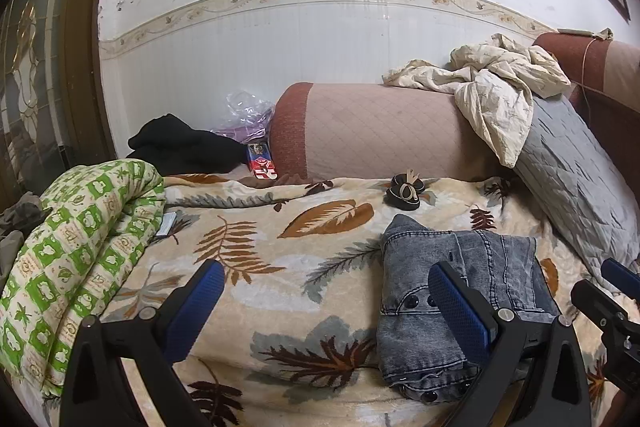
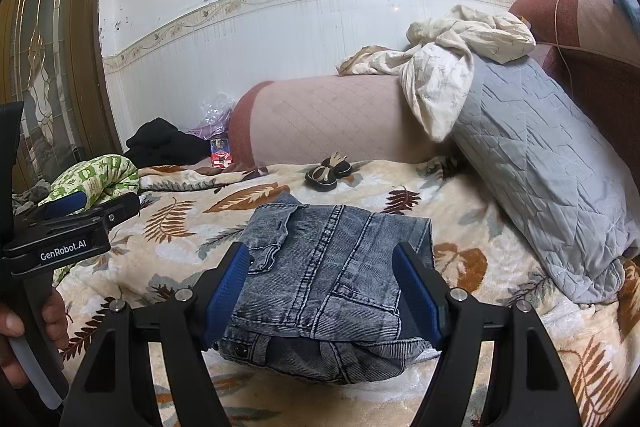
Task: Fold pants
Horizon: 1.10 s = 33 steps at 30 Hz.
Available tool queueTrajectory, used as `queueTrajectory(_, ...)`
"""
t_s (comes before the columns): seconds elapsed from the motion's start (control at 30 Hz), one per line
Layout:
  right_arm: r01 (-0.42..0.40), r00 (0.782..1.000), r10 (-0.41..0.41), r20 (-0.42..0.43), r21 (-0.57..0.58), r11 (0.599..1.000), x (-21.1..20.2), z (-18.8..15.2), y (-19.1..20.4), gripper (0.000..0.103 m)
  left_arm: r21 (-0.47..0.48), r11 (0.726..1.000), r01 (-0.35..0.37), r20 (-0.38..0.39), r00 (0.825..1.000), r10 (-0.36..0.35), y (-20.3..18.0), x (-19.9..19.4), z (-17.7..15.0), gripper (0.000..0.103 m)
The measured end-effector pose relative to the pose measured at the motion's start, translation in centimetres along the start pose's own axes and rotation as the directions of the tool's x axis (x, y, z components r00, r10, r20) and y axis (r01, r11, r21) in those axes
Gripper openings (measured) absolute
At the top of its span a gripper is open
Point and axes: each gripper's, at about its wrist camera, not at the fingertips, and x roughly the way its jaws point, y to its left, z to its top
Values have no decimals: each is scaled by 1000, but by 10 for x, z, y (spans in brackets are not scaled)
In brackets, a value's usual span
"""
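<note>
Folded pants (image 2: 328, 279) lie as a compact bundle on the bed (image 2: 460, 187). Left gripper (image 1: 326, 301) and right gripper (image 2: 324, 291) hover, fingers apart, empty. Folding appears complete; next move: withdraw or tidy.

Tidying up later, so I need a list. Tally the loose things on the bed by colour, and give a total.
Blue-grey: 2, folded jeans and quilted pillow
Green: 1, checked quilt
Black: 1, heap of clothing
Cream: 1, crumpled sheet
Dark brown: 1, small shoe
Red: 1, small packet
Total: 7
</note>
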Motion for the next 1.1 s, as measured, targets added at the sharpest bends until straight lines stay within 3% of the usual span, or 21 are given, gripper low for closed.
queueTrajectory(1.1,-6,1000,6,-6,-2,1000,3,-1,0,75,14,999,32,8,999,-32,-3,-3,0,103)
